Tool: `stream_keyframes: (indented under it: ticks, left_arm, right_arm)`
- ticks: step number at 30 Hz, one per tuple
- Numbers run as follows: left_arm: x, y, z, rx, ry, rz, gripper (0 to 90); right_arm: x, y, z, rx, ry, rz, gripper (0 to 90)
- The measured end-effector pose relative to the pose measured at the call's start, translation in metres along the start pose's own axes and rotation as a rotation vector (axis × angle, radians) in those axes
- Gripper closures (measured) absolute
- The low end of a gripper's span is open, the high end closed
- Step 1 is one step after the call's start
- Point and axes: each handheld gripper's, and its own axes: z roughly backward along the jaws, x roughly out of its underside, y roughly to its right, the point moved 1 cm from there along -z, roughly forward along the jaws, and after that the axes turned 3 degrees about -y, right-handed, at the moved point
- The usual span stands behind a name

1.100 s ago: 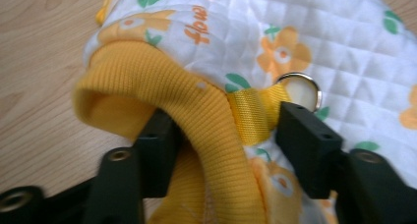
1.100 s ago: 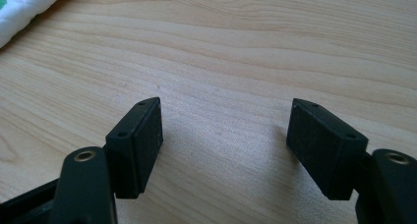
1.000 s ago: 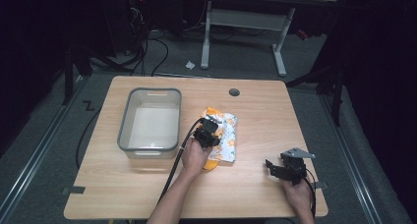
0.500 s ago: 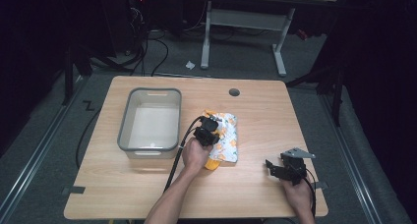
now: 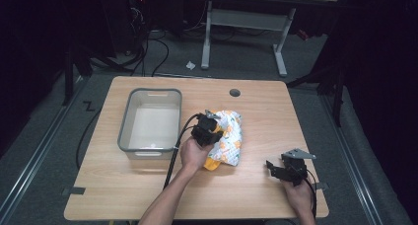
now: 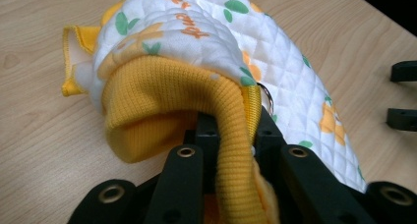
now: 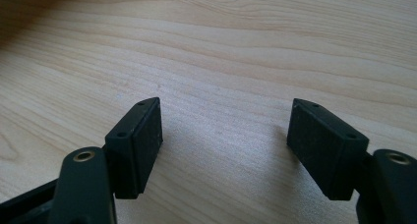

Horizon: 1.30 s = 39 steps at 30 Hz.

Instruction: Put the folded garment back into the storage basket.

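From my remote seat, the grey bin (image 5: 150, 121) sits farthest left on the tabletop (image 5: 148, 190), open and apparently bare inside, though its pale floor is hard for me to read from above. Just beside its right wall, the left hand-held gripper (image 5: 207, 132) is clamped on the quilted garment (image 5: 227, 138); in the left gripper view the yellow ribbed cuff (image 6: 162, 101) is folded over and pinched between the jaws, which I judge gives a firm hold on a thick hem rather than slippery quilting. The garment's far end lies on the wood, so I take it the bundle is only partly raised. The bin rim is close by, leaving a short path across. Farther right, well apart from the garment, the right hand-held gripper (image 5: 286, 168) rests low near the front right corner with jaws spread wide over bare wood (image 7: 221, 62), grasping nothing, with open room around it.
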Motion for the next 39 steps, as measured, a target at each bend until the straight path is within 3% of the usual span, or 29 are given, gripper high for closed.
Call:
stream_keyframes:
  ticks: [9,12,15,19,31,34,39]
  left_arm:
    - [-0.001,0.000,0.018,0.021,0.040,-0.001,78.4]
    - [-0.004,-0.002,0.029,0.065,0.059,0.015,78.3]
    - [-0.007,-0.002,0.039,0.058,0.083,0.005,78.3]
    - [-0.008,-0.007,0.051,0.089,0.112,0.031,78.3]
    - [-0.008,-0.017,0.074,0.062,0.127,0.027,78.3]
    - [-0.008,-0.023,0.083,0.076,0.136,0.056,78.3]
    - [-0.007,-0.028,0.091,0.066,0.150,0.056,78.4]
  right_arm:
    - [0.000,0.000,0.000,0.000,0.000,-0.001,29.8]
    - [0.000,0.000,0.000,0.000,0.000,-0.001,29.8]
    - [0.000,0.000,0.000,0.000,0.000,-0.001,29.8]
    - [0.000,0.000,0.000,0.000,0.000,-0.001,29.8]
    - [0.000,0.000,0.000,0.000,0.000,-0.001,29.8]
    - [0.000,0.000,0.000,0.000,0.000,-0.001,29.8]
    - [0.000,0.000,0.000,0.000,0.000,-0.001,29.8]
